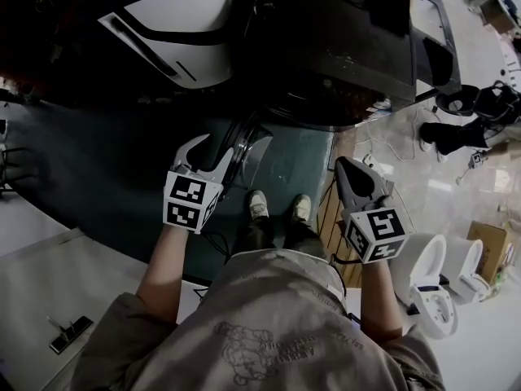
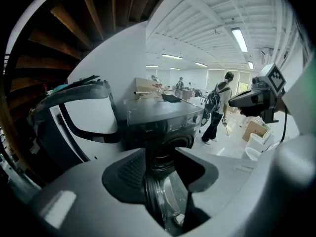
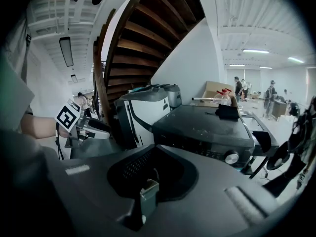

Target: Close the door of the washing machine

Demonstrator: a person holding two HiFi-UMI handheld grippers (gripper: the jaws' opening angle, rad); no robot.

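Seen from above, a dark front-loading washing machine (image 1: 342,47) fills the view from 12 to 1 o'clock. Its round door (image 1: 248,149) stands open, swung out edge-on towards the person near the centre of the view. The left gripper (image 1: 218,149) is at about 9 o'clock from the door, with its jaws wide apart. In the left gripper view the door's glass and rim (image 2: 165,201) show in the gap between the jaws, but I cannot tell whether they touch it. The right gripper (image 1: 346,169) hangs at 3 o'clock, apart from the door, with its jaws drawn narrow to a point and nothing between them. A white housing with a black band (image 1: 175,23) sits at 11 o'clock beside the machine. The person's two shoes (image 1: 259,204) stand at 6 o'clock from the door.
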